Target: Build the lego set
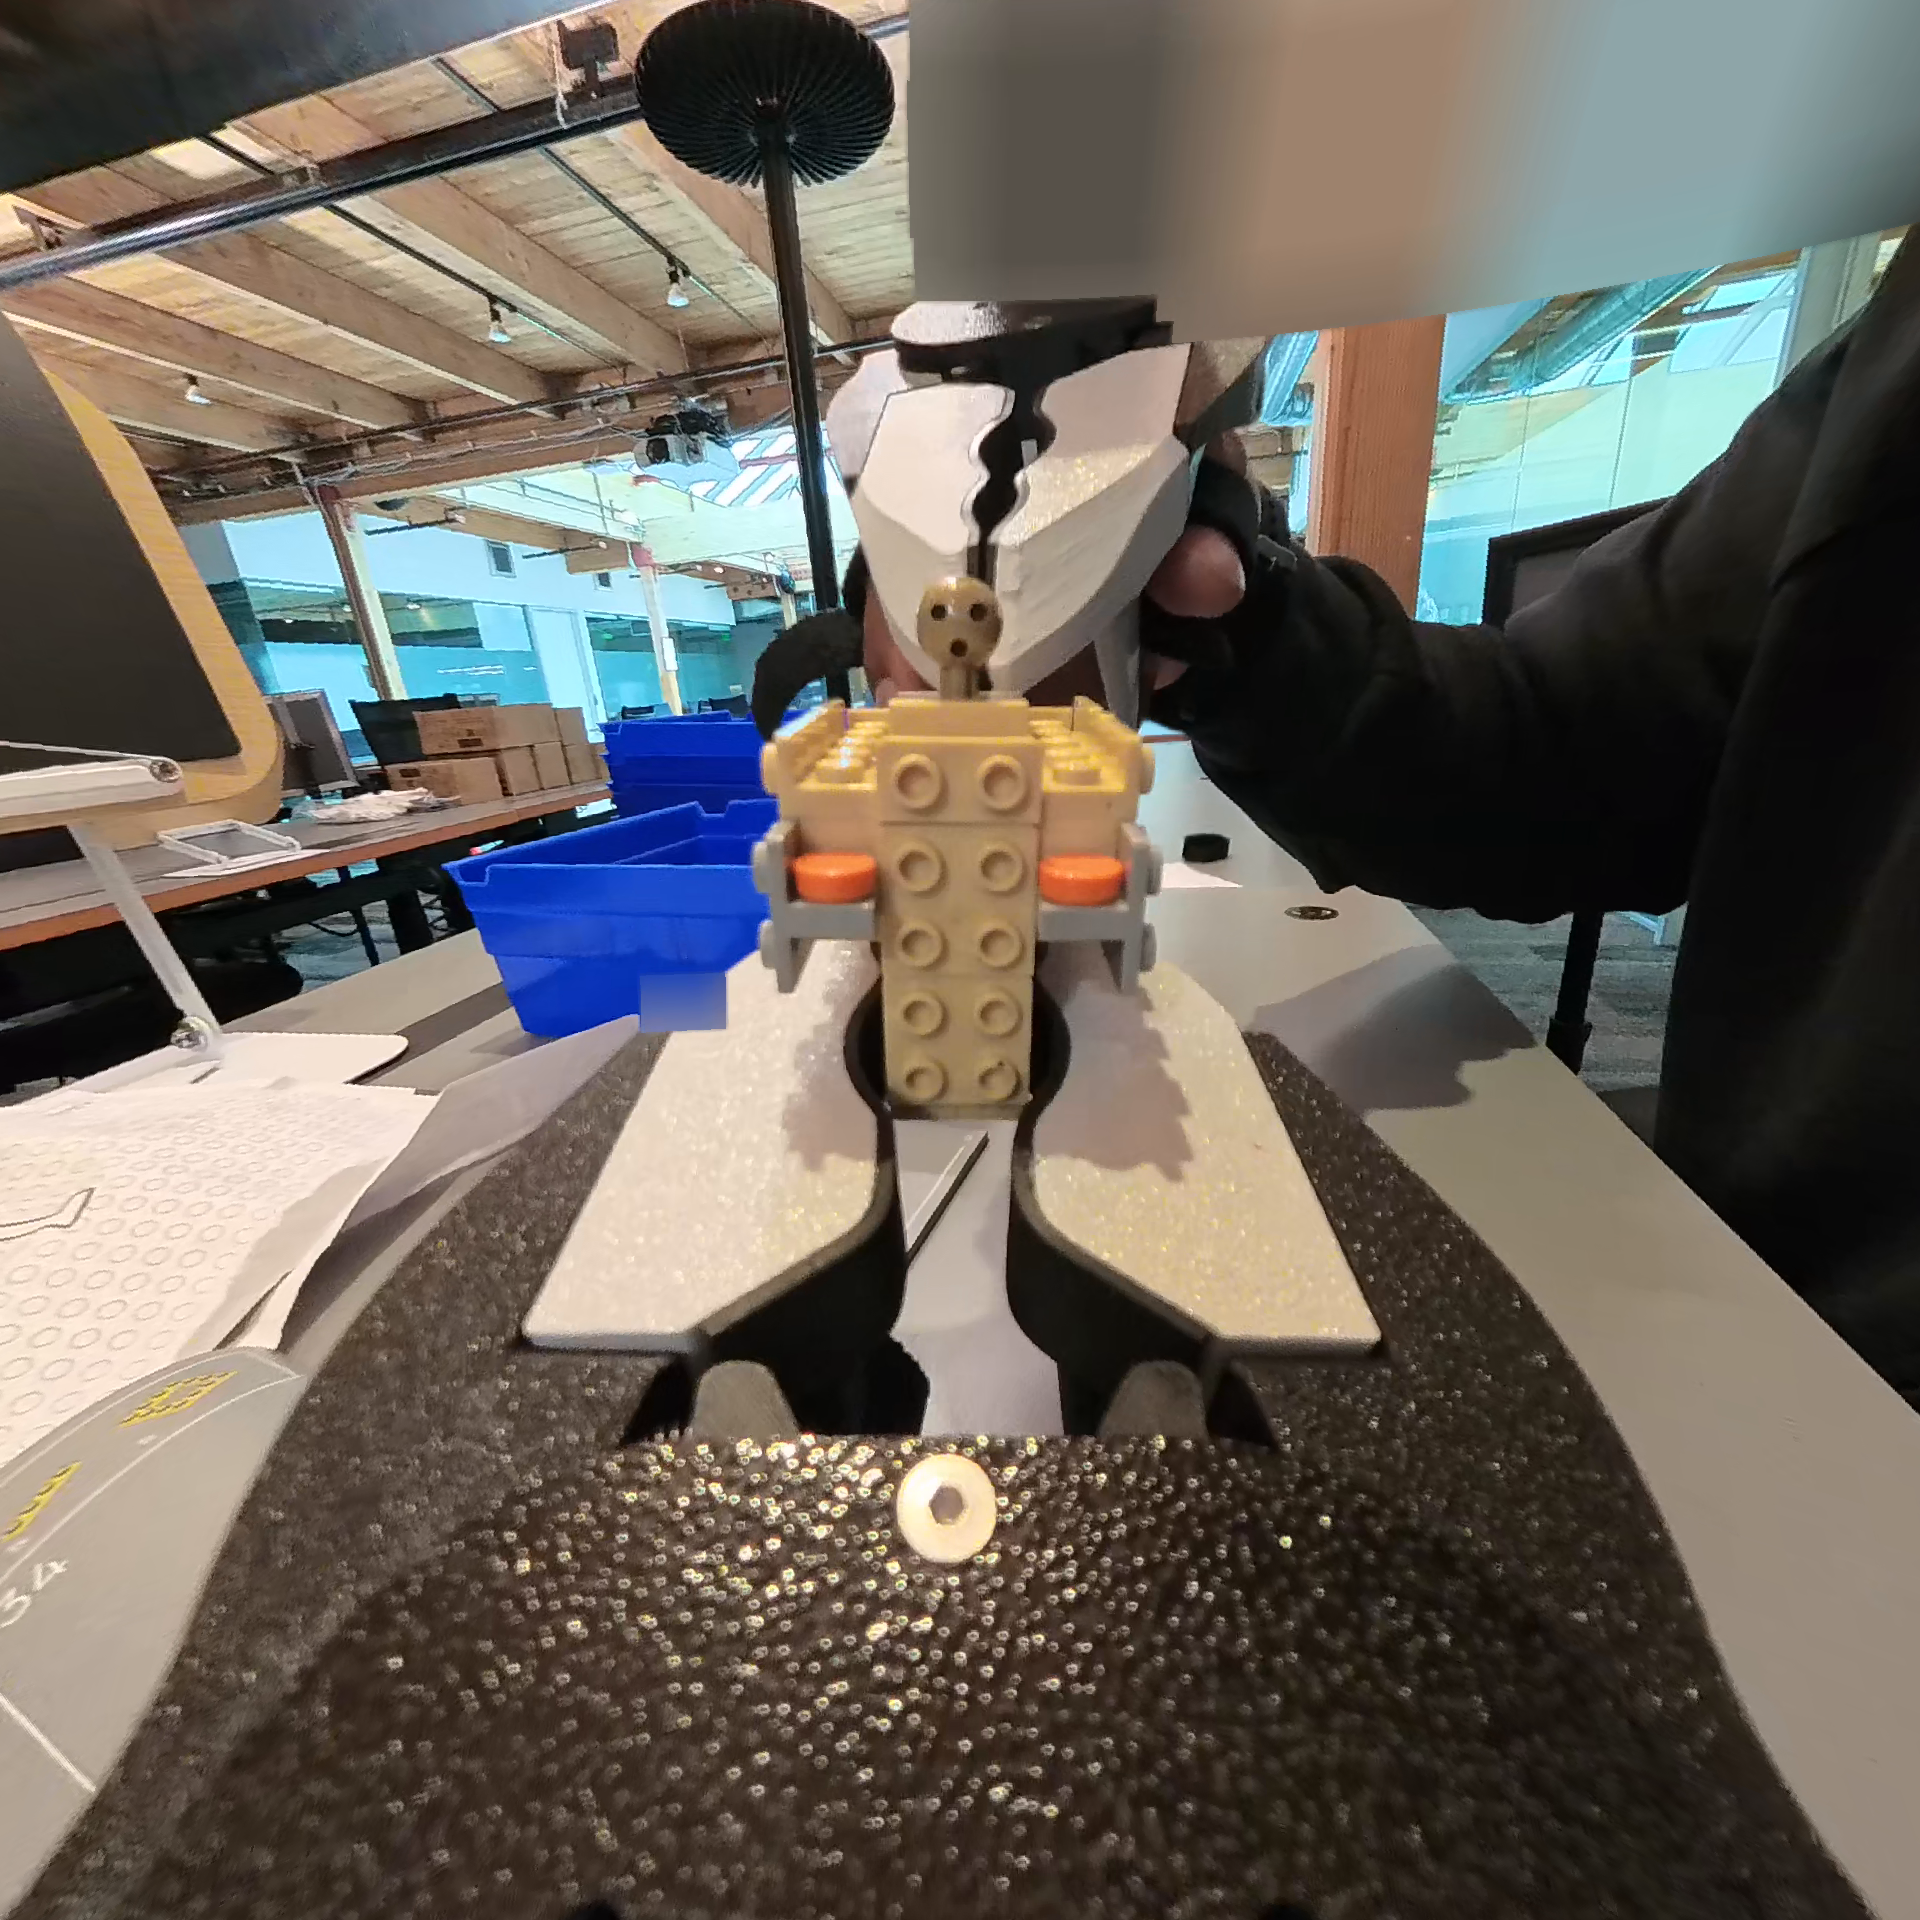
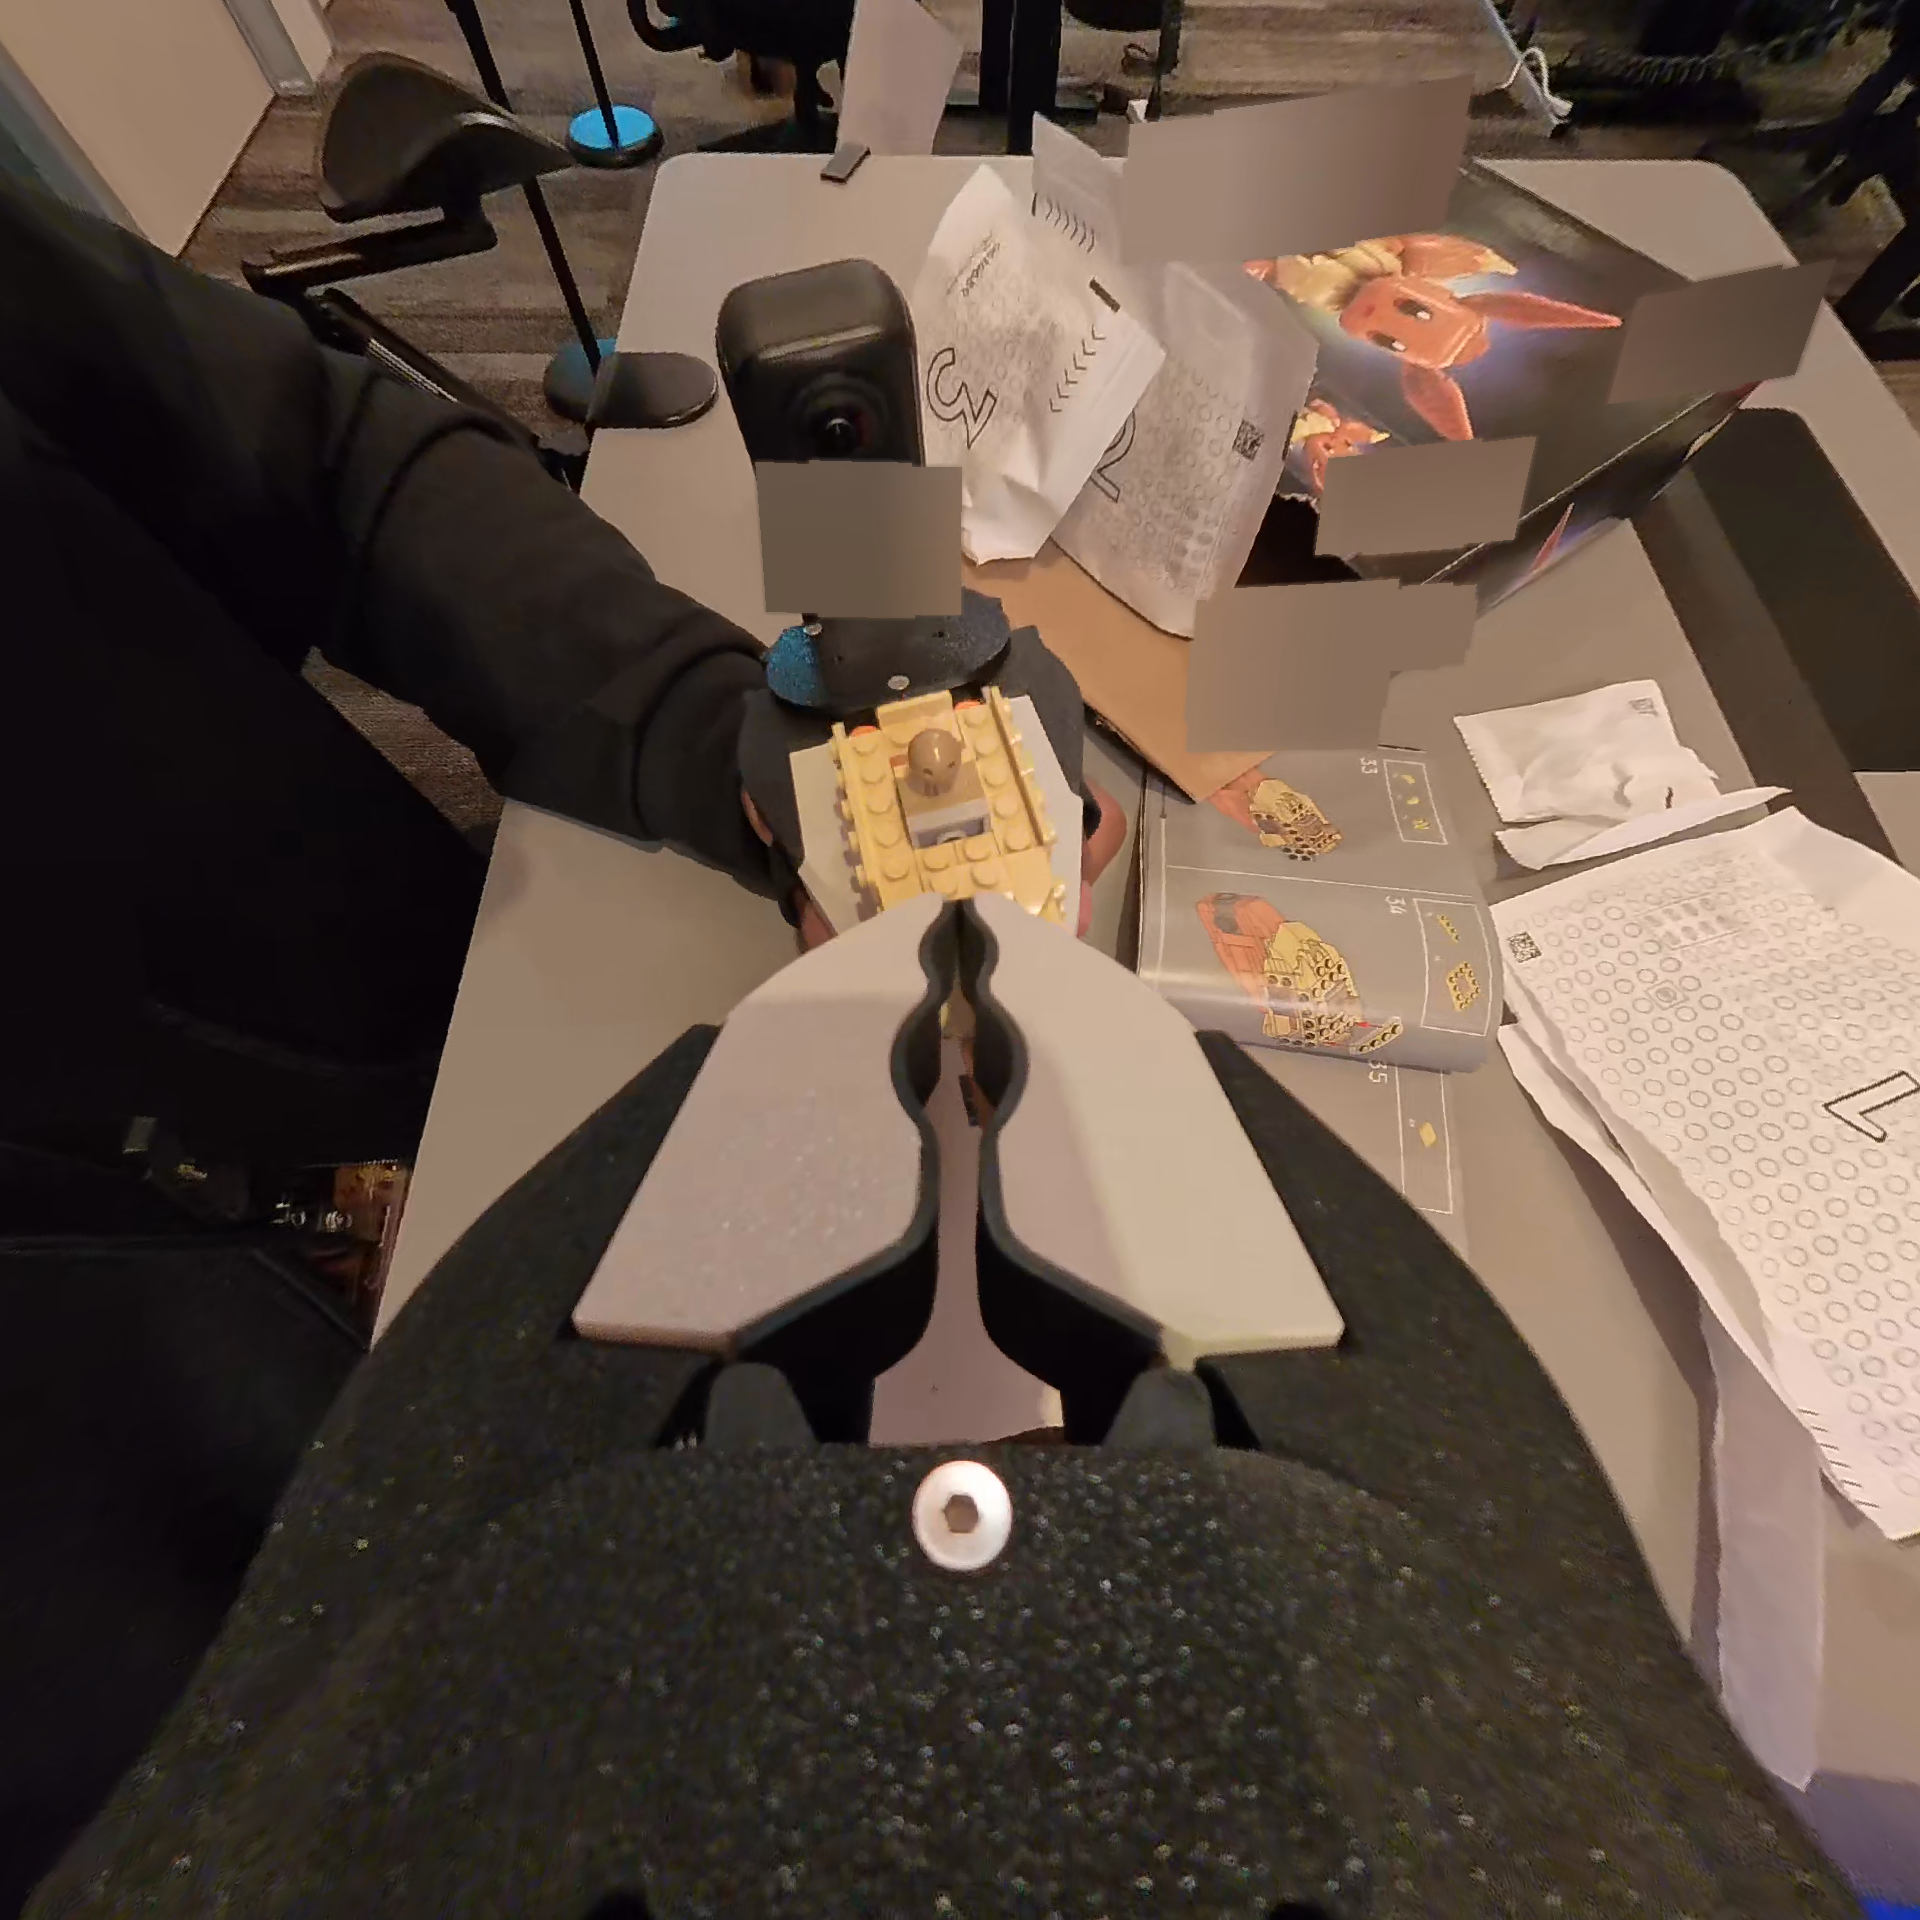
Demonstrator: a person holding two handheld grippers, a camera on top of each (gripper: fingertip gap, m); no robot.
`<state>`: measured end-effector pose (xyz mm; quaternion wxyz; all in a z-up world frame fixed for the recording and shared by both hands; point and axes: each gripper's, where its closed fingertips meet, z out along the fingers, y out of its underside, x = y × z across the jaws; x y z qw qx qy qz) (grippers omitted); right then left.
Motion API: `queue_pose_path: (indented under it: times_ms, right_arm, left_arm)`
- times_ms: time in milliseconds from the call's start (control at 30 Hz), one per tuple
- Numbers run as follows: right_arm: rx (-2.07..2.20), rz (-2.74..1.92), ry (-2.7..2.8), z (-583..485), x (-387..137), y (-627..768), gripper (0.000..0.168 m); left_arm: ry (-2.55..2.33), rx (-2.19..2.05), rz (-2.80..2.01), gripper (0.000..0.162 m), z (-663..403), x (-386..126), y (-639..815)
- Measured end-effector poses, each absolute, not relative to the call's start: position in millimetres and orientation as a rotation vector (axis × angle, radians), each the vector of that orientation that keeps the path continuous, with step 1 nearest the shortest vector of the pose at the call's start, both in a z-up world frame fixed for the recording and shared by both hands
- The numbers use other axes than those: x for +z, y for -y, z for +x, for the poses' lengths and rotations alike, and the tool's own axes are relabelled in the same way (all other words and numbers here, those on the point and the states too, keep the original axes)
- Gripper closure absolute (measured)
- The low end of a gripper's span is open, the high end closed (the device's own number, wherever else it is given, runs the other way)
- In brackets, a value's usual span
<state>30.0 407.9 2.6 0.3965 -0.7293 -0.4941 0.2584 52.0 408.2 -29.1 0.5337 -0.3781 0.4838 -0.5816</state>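
Note:
A tan lego assembly (image 1: 956, 883) carries grey brackets with orange round studs (image 1: 831, 876) on both sides and a tan ball piece (image 1: 958, 623) on top. My left gripper (image 1: 961, 1003) is shut on its long tan brick and holds it above the table. In the right wrist view the assembly (image 2: 935, 831) lies between the left gripper's grey fingers (image 2: 816, 821). My right gripper (image 2: 951, 914) is shut, its tips at the near edge of the assembly. Its fingers (image 1: 1091, 520) face me in the left wrist view, just behind the ball piece. Whether the tips pinch anything is hidden.
An open instruction booklet (image 2: 1320, 935) lies on the grey table (image 2: 582, 987), with white paper bags (image 2: 1714, 1039) to its right. The set's box (image 2: 1455, 343) and a black camera on a stand (image 2: 821, 364) are beyond. Blue bins (image 1: 613, 914) stand at the left.

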Motion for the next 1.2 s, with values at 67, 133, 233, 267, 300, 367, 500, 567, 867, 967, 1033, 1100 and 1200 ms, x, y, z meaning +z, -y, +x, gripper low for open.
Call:
queue_pose_path:
  times_ms: [67, 133, 233, 267, 300, 367, 500, 567, 867, 967, 1033, 1100, 1200]
  right_arm:
    - [0.652, -1.853, 1.259, 29.0, 1.1, -406.7, 0.168]
    - [0.633, -1.862, 1.261, 28.8, -0.3, -406.4, 0.168]
    - [0.624, -1.876, 1.259, 27.8, -1.6, -405.0, 0.168]
    - [0.621, -1.875, 1.259, 27.4, -1.7, -404.4, 0.168]
    - [0.620, -1.880, 1.257, 27.5, -2.0, -404.1, 0.168]
    - [0.614, -1.880, 1.252, 27.7, -2.4, -403.8, 0.168]
    - [0.600, -1.884, 1.237, 28.2, -3.5, -404.0, 0.168]
    - [0.597, -1.887, 1.238, 28.5, -4.0, -403.0, 0.168]
    - [0.603, -1.883, 1.217, 29.4, -5.7, -402.8, 0.168]
    - [0.613, -1.880, 1.209, 29.6, -6.2, -402.2, 0.168]
    - [0.626, -1.880, 1.205, 29.8, -6.5, -401.4, 0.167]
    - [0.639, -1.873, 1.197, 29.5, -6.0, -400.7, 0.167]
    - [0.664, -1.860, 1.190, 28.5, -3.9, -397.8, 0.168]
  left_arm:
    - [-1.163, -1.386, -0.903, 0.144, 52.8, -30.8, -407.2]
    - [-1.165, -1.392, -0.905, 0.144, 53.4, -32.0, -406.7]
    - [-1.171, -1.392, -0.902, 0.144, 53.6, -32.7, -405.3]
    - [-1.171, -1.396, -0.901, 0.144, 53.5, -32.7, -404.7]
    - [-1.173, -1.394, -0.901, 0.144, 53.5, -33.0, -404.5]
    - [-1.174, -1.396, -0.905, 0.144, 53.6, -33.2, -404.3]
    - [-1.176, -1.394, -0.916, 0.144, 54.0, -34.0, -404.8]
    - [-1.182, -1.393, -0.916, 0.144, 53.9, -34.6, -403.9]
    - [-1.194, -1.378, -0.929, 0.144, 54.1, -36.6, -404.3]
    - [-1.200, -1.372, -0.929, 0.144, 53.9, -37.2, -404.1]
    - [-1.206, -1.369, -0.928, 0.144, 53.9, -37.6, -403.5]
    - [-1.205, -1.364, -0.925, 0.144, 53.6, -37.1, -403.0]
    - [-1.201, -1.371, -0.913, 0.144, 52.9, -35.1, -400.0]
